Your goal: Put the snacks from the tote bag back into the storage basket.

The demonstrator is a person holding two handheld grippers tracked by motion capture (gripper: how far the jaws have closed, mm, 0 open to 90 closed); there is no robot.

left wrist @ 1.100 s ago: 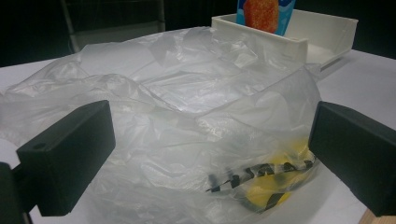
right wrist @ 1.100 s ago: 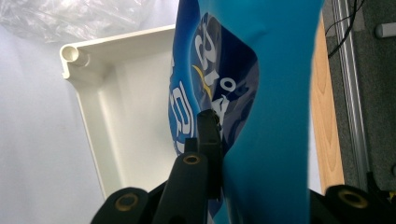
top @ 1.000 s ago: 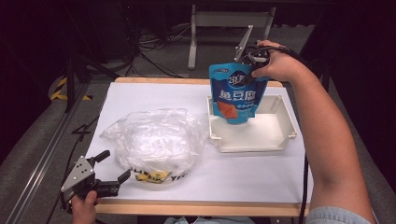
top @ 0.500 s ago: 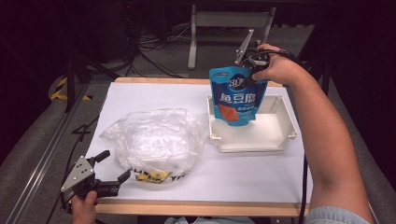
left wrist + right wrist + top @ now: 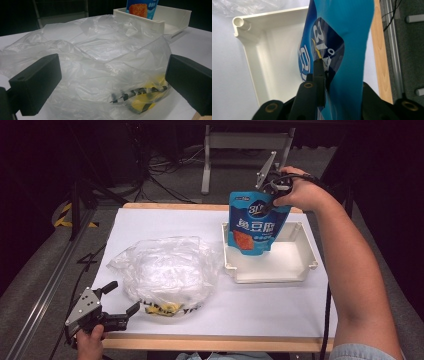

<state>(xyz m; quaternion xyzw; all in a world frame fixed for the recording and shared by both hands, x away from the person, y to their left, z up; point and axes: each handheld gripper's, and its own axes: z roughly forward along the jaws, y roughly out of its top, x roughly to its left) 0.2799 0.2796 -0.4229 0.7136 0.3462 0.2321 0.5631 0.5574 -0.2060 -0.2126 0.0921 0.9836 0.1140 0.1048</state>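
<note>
A blue snack pouch [image 5: 255,227] hangs upright, its bottom inside the white tray [image 5: 270,279] at the right of the table. My right gripper [image 5: 269,204] holds the pouch's top edge from above. Its jaws have just been opening, and in the right gripper view the pouch [image 5: 347,30] still lies between them [image 5: 337,75], against the visible pad. My left gripper [image 5: 124,296] stands open at the table's front left corner, pointing at a crumpled clear plastic bag [image 5: 160,270]. In the left gripper view the bag [image 5: 100,55] lies just beyond the wide jaws [image 5: 110,82].
Something yellow and black [image 5: 167,307] lies inside the bag near its front edge. White paper [image 5: 280,305] covers the wooden table. A metal stand [image 5: 247,142] and cables sit on the dark floor behind. The tray's floor [image 5: 279,57] is bare beside the pouch.
The pouch has sunk a little lower into the tray with the right hand. The left gripper and the plastic bag have not moved.
</note>
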